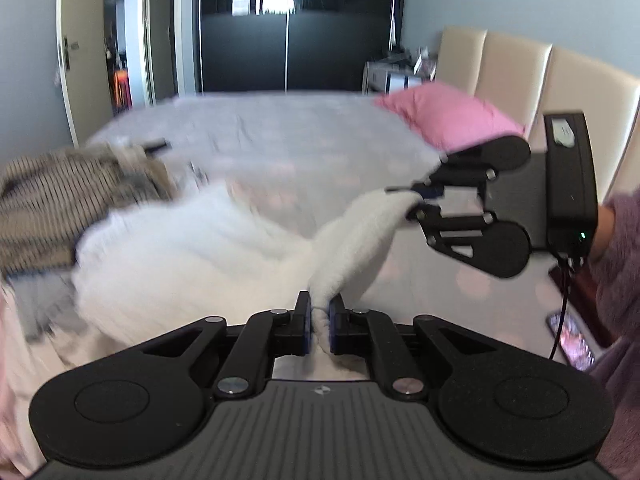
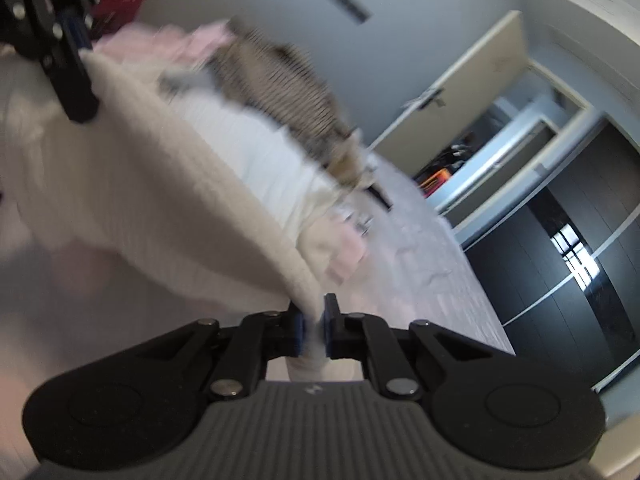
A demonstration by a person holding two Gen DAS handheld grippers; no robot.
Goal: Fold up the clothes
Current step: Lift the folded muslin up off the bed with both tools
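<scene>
White knit garment (image 1: 180, 248) | pinched at one edge in left claw (image 1: 319, 322), at another in right claw (image 2: 313, 330), both clamped tight | lifted above bed (image 1: 280, 136), bulk trailing beside striped clothing (image 1: 60, 200) | risk: thin pinch slipping, trailing bulk snagging pile

claws: 2 (image 1: 319, 322) (image 1: 416, 200); white garment: 1 (image 1: 180, 248); striped garment: 1 (image 1: 60, 200); pink pillow: 1 (image 1: 448, 116)

A white garment (image 1: 172, 248) lay on the bed (image 1: 280, 136), striped clothes (image 1: 68, 200) left of it, a pillow (image 1: 448, 116) far right.
</scene>
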